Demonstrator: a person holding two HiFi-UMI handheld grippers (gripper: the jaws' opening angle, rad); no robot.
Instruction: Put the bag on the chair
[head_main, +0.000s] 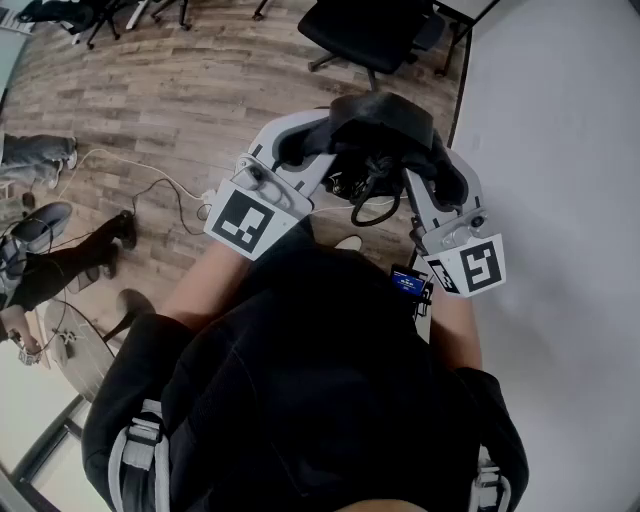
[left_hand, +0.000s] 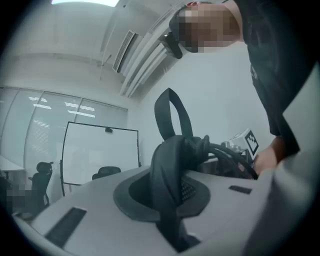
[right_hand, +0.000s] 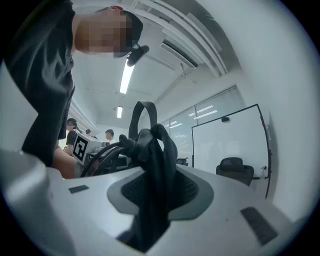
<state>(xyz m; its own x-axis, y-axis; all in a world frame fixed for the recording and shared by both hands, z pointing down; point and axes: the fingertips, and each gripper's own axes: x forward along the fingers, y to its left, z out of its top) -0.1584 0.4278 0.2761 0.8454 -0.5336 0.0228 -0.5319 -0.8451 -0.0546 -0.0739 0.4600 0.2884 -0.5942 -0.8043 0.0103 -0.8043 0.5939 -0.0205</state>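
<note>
A black bag (head_main: 385, 125) hangs in front of me between the two grippers, above the wood floor. My left gripper (head_main: 300, 142) is shut on a black strap (left_hand: 167, 170) of the bag, which runs down between its jaws. My right gripper (head_main: 452, 168) is likewise shut on a bunched black strap (right_hand: 152, 170). Black cord loops (head_main: 372, 205) dangle under the bag. The black office chair (head_main: 365, 30) stands beyond the bag, at the top of the head view, a short way off.
A white table (head_main: 560, 150) fills the right side. White cable (head_main: 150, 185) lies on the floor at left, near a person's legs (head_main: 60, 255). A small round table (head_main: 75, 350) is at lower left. More chairs (head_main: 90, 15) stand at top left.
</note>
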